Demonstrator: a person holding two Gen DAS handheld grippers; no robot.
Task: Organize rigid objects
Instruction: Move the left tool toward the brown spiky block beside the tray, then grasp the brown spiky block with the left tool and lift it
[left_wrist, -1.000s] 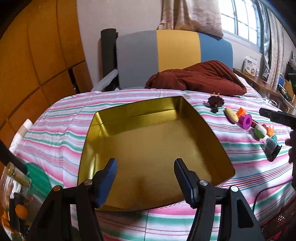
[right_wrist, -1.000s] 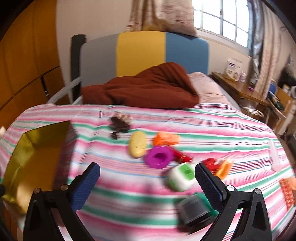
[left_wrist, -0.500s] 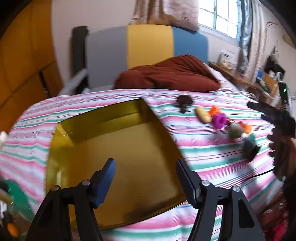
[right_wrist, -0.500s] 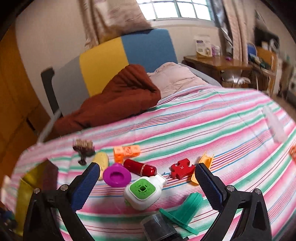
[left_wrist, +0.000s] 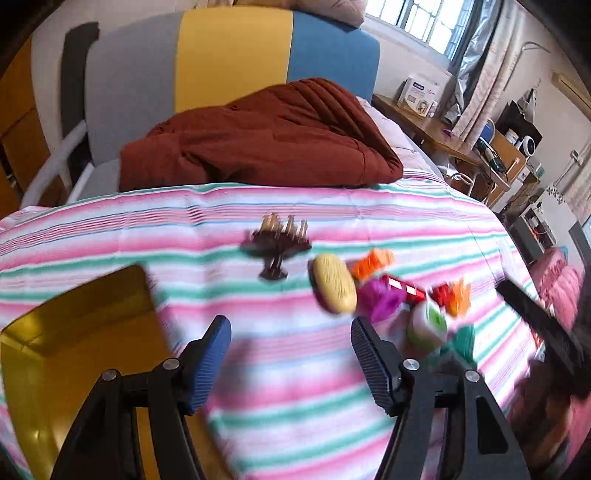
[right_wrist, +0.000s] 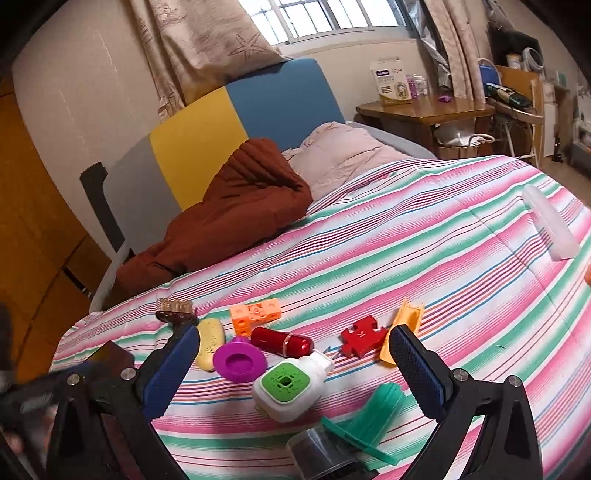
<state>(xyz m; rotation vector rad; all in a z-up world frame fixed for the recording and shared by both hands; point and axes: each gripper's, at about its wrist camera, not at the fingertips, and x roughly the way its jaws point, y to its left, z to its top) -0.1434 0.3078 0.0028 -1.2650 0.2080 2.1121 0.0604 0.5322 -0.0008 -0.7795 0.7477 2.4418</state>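
Small toys lie in a cluster on the striped bedspread (right_wrist: 424, 236): a brown hair claw (right_wrist: 175, 312), a yellow oval (right_wrist: 210, 341), an orange block (right_wrist: 255, 316), a red capsule (right_wrist: 282, 341), a purple cup (right_wrist: 239, 361), a white device with a green top (right_wrist: 290, 386), a red puzzle piece (right_wrist: 362, 336) and a green comb (right_wrist: 373, 417). My right gripper (right_wrist: 291, 373) hovers open over the white device without touching it. My left gripper (left_wrist: 291, 354) is open and empty over bare cloth. The gold tin (left_wrist: 74, 350) is at its left, the hair claw (left_wrist: 277, 243) and yellow oval (left_wrist: 334, 284) ahead.
A rust-brown blanket (left_wrist: 258, 140) is heaped at the head of the bed. A dark cylinder (right_wrist: 321, 450) lies at the near edge and a clear white piece (right_wrist: 550, 225) far right. A wooden side table (right_wrist: 424, 107) stands beyond the bed.
The left gripper swung right, from over the gold tin to the cloth beside the toys. The right gripper rolled and now looks down on the cluster from closer.
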